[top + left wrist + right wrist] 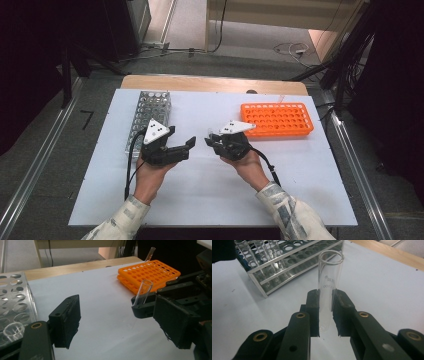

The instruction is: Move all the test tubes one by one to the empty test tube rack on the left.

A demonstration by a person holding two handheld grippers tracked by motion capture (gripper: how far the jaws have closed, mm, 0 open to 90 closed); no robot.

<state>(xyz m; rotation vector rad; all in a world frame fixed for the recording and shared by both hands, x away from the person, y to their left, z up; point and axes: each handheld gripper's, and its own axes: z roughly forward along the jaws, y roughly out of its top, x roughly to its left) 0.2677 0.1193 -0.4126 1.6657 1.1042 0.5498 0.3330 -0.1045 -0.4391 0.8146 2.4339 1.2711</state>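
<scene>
- Metal rack [148, 107] sits toward the far left corner of the white surface [210, 185], long side running front to back; some glass tubes stand in it, seen in my right gripper view [249, 252].
- My left gripper [186, 145] is just beside the rack's near end, pointing right toward the middle of the surface; jaws spread, nothing between them, pads [66, 320] bare.
- My right gripper [208, 141] is near the middle, pointing left at my left one, tips close but apart.
- Its jaws pinch a clear test tube [329, 285] upright, pads pressed on its lower part, open mouth up; tube also in the left gripper view [143, 292].
- Orange rack [276, 119] lies toward the far right edge, one thin tube [150, 253] leaning at its far side.
</scene>
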